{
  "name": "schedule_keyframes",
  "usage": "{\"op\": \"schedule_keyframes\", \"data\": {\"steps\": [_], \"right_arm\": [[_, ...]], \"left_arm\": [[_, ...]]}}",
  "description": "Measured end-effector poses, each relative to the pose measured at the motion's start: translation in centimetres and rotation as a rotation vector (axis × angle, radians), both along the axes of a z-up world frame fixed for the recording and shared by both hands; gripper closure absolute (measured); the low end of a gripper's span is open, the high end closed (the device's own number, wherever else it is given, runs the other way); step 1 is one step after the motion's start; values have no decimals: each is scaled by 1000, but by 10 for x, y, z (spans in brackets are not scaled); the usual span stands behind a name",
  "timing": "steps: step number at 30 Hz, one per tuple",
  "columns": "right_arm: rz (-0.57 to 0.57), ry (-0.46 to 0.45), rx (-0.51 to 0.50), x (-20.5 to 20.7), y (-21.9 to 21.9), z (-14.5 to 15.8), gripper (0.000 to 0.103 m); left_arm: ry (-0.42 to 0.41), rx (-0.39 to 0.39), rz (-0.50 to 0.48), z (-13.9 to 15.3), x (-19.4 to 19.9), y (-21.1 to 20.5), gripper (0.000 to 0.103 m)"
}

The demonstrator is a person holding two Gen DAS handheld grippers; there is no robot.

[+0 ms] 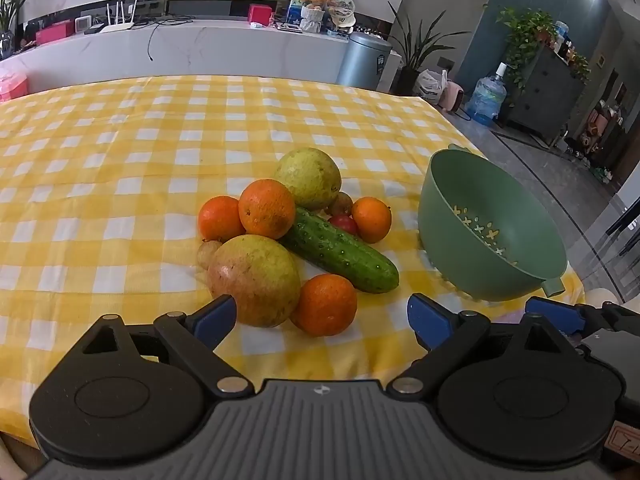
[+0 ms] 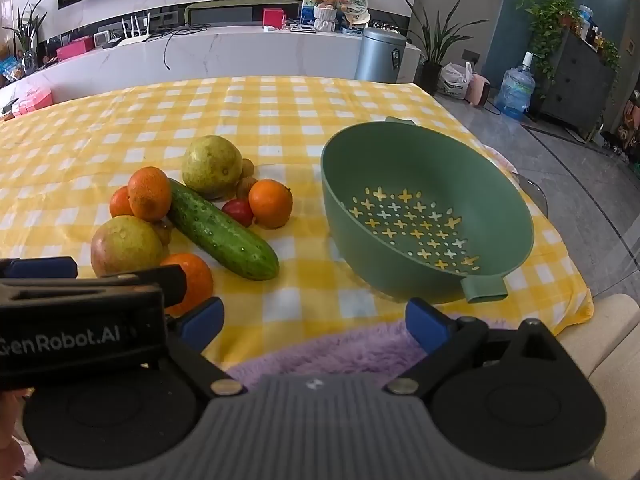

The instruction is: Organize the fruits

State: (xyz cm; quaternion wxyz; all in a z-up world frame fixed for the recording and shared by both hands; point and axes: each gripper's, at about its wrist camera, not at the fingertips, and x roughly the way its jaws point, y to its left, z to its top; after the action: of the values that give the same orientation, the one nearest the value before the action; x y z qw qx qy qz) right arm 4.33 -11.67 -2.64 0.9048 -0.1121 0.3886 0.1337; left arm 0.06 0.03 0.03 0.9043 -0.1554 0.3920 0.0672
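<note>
Yellow-and-white checked tablecloth point(image 1: 120, 152), fruit heaped mid-table: oranges, 2 pale green guavas, bumpy green cucumber point(image 1: 340, 250). Empty green perforated plastic colander point(image 2: 428, 216) beside. Left gripper point(image 1: 320, 322) and right gripper point(image 2: 316, 324) spread wide, holding nothing. Probably starting; next, close on nearest orange point(image 1: 326, 304).

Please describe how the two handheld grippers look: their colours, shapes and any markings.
Both look alike. The left gripper has a grey ribbed body, two round black discs, black link arms with silver pivots, and blue finger pads. The right gripper is built the same way. In the right wrist view, the left one's black side reads "GenRobot.AI" in white.
</note>
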Motion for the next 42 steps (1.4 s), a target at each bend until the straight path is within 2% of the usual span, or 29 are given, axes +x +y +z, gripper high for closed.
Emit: {"op": "schedule_keyframes", "data": {"steps": [10,25,28,42], "right_arm": [[2,2,-6,0,0,0,10],[5,1,0,-1,1,0,10],[5,3,1,0,1,0,10],[7,6,0,0,2,0,10]], "left_arm": [[5,-13,0,-3,-1,1,0],[-2,8,5,-1,0,-2,0],[14,-14,5,-2,1,0,0],[2,8,8,-2,0,-1,0]]}}
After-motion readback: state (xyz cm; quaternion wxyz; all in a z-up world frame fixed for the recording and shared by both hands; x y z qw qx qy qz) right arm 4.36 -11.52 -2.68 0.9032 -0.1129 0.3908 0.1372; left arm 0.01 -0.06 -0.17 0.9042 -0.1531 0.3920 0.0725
